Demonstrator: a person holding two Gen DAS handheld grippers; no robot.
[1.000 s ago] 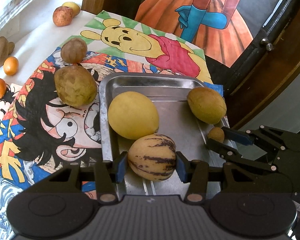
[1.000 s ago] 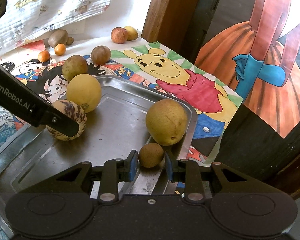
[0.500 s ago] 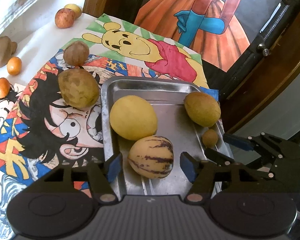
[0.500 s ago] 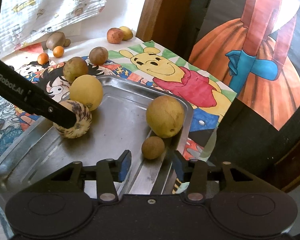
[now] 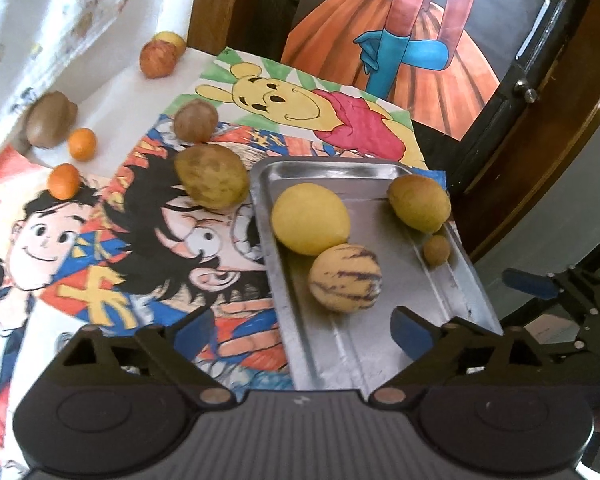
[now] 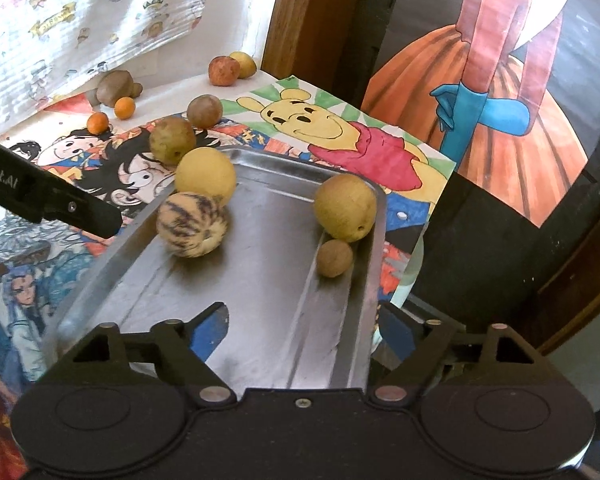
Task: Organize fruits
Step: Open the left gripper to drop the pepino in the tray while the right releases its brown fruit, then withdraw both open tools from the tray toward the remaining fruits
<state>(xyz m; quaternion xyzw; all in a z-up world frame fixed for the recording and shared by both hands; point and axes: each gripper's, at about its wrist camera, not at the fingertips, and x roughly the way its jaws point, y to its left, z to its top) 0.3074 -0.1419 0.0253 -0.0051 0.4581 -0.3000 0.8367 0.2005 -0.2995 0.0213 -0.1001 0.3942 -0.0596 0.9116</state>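
Left wrist view. The left gripper (image 5: 300, 330) stands spread wide, its jaws having just been opening, with nothing between them. The striped fruit (image 5: 345, 278) sits free on the metal tray (image 5: 364, 356) at 12 o'clock of the fingertips, apparently just released there. It touches the yellow fruit (image 5: 310, 219) at its 11 o'clock. A tan fruit (image 5: 419, 203) and a small brown fruit (image 5: 436, 250) lie by the tray's right rim, so the tray holds four fruits. Off the tray, at 9 to 11 o'clock, a mottled green fruit (image 5: 211, 176), a brown round fruit (image 5: 196, 120) and two small oranges (image 5: 63, 181) wait on the cartoon cloth (image 5: 100, 240), probably next to be gathered.

Right wrist view. The right gripper (image 6: 305, 330) is likewise spread and empty, its jaws having just been opening. The small brown fruit (image 6: 334, 258) rests at 12 o'clock in the tray's (image 6: 260, 280) groove, just beside the tan fruit (image 6: 345, 207).
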